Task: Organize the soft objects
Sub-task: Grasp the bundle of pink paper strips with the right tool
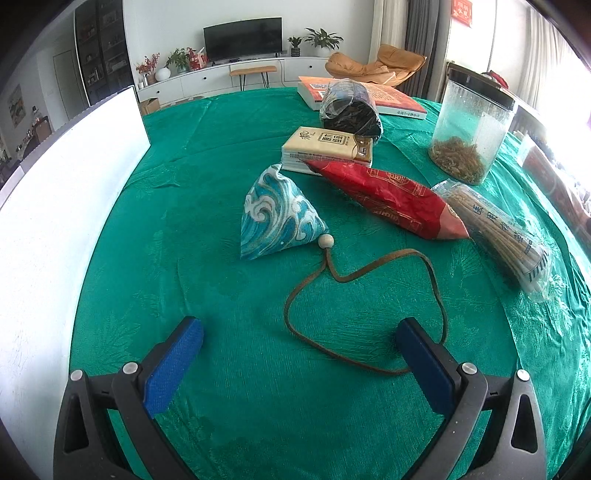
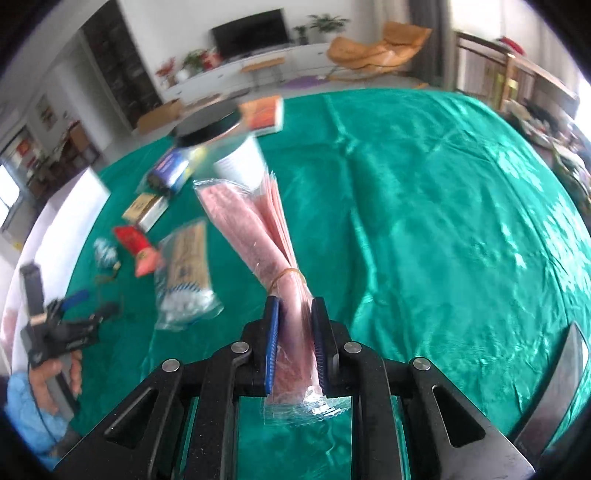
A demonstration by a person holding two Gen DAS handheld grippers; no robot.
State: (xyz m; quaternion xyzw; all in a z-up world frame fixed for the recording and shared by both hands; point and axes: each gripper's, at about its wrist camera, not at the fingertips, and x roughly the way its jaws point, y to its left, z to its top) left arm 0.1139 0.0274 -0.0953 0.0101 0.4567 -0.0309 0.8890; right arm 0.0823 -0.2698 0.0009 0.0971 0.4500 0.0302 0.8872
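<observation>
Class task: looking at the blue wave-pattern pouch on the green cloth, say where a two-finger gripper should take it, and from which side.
Grip the blue pouch at its narrow top tip, coming from above. It stands as a pyramid: the wide base would probably not fit between the pads, and the top tapers. Avoid the cord, which lies loose.

Little could be read with any certainty. The beige tissue pack (image 1: 327, 149) carried dark Chinese characters in a square box on its top face, with a small printed code at its right end; the characters were too small to make out. The red snack bag (image 1: 388, 197) bore gold line printing, not legible. The clear noodle packet (image 1: 498, 230) showed dark Chinese characters along its wrap, unreadable at that angle. The orange book (image 1: 384, 96) had pale lines of print on its cover and characters along its edge. A red wall sign (image 1: 462, 11) held gold characters, blurred.
</observation>
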